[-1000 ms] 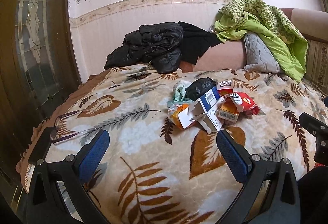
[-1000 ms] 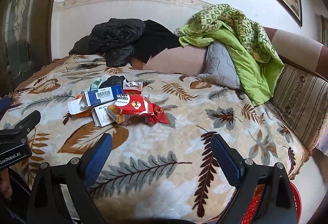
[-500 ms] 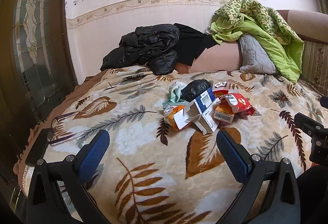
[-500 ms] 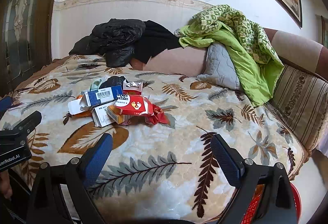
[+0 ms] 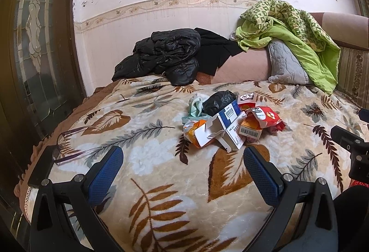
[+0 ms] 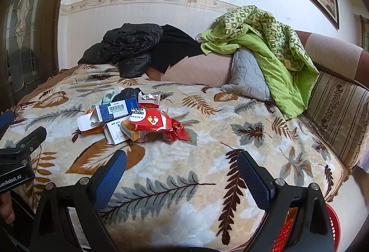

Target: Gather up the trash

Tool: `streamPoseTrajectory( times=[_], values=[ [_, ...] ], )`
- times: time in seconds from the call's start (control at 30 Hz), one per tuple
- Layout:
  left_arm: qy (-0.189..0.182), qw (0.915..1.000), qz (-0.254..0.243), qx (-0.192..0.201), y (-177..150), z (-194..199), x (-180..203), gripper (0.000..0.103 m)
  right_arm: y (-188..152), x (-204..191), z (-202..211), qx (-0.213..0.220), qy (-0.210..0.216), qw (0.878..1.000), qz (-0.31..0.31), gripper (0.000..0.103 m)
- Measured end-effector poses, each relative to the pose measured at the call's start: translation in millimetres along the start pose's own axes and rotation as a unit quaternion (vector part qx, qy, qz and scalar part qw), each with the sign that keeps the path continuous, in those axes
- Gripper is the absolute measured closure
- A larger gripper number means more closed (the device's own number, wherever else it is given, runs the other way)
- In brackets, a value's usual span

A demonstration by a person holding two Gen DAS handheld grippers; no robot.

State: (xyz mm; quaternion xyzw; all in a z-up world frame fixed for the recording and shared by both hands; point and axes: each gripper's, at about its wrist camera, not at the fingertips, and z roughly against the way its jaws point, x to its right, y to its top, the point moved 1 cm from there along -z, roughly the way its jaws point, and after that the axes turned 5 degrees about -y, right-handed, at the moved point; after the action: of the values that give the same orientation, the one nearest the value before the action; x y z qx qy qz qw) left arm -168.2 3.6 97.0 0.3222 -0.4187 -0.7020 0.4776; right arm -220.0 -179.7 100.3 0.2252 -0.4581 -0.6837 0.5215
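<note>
Two grippers wide apart and empty, trash pile (image 5: pixel 233 122) on the blanket (image 5: pixel 161 182) ahead.
Left gripper (image 5: pixel 182 169): pile ahead and slightly right; blue box (image 5: pixel 230 111) angled up to the right; glasses (image 5: pixel 69 143) off to the left, seen only here. Right gripper (image 6: pixel 182 169): pile ahead-left, red packet (image 6: pixel 156 121) lying long axis left-to-right; red basket (image 6: pixel 309 229) low at right, seen clearly only here.
</note>
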Motion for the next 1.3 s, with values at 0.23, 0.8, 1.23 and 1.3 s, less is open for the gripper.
streamPoseTrajectory(
  times=[0.23,0.8,1.23,1.3],
  values=[
    [0.000,1.0000,0.000,0.000,0,0,0,0.000,0,0,0,0.000,0.000,1.000,0.001,0.005],
    [-0.010,0.9996,0.020,-0.019,-1,-7,-2,0.000,0,13,-9,-0.026,0.033,0.999,-0.032,0.005],
    [-0.042,0.9944,0.072,-0.065,-1,-31,-21,0.000,9,1,-35,-0.063,0.105,0.991,-0.056,0.005],
    [-0.049,0.9939,0.069,-0.070,0,-35,-21,0.000,12,-3,-42,-0.068,0.116,0.989,-0.058,0.005]
  ],
)
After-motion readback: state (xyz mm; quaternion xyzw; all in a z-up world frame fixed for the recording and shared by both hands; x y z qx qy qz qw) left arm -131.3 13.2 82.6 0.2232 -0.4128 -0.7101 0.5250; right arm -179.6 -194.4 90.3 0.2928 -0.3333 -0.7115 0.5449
